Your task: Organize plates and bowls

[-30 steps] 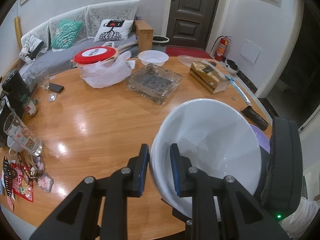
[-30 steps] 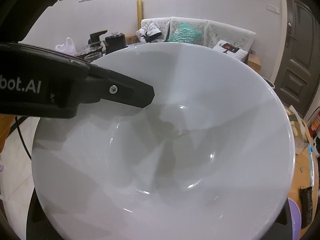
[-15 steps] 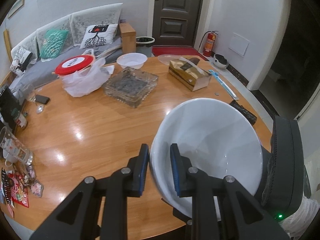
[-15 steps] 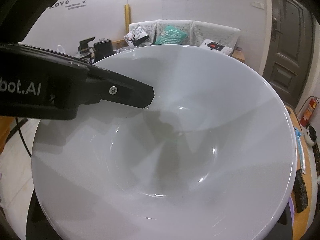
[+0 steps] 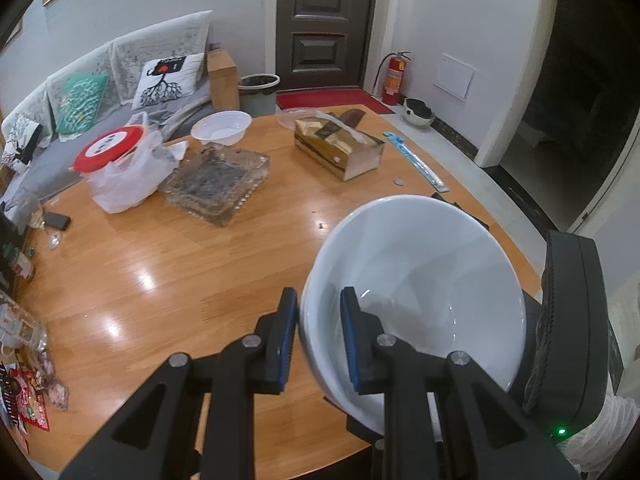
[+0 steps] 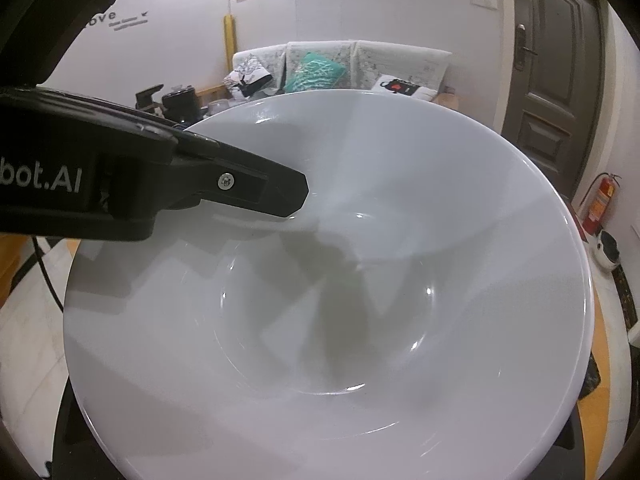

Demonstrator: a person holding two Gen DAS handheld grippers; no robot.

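Tongs on the left (image 5: 319, 336) are clamping the near rim of a big white bowl (image 5: 420, 280), one blue pad inside the wall and one outside, and are holding it tilted above the near edge of the round wooden counter (image 5: 180, 264). Beyond the bowl, a glass ashtray (image 5: 216, 180) is sitting mid-counter; a gold tissue box (image 5: 340, 146) is lying behind the bowl, and a small white bowl (image 5: 221, 128) is resting at the far edge. Just right of the big bowl, the dark body of the right tongs (image 5: 568, 328) is showing.

From the right wrist, the big white bowl (image 6: 360, 300) is filling the frame, and a black finger of the left tongs (image 6: 248, 188) is reaching over its left rim. The right tongs' own fingers are hiding under the bowl, so their state cannot be told.
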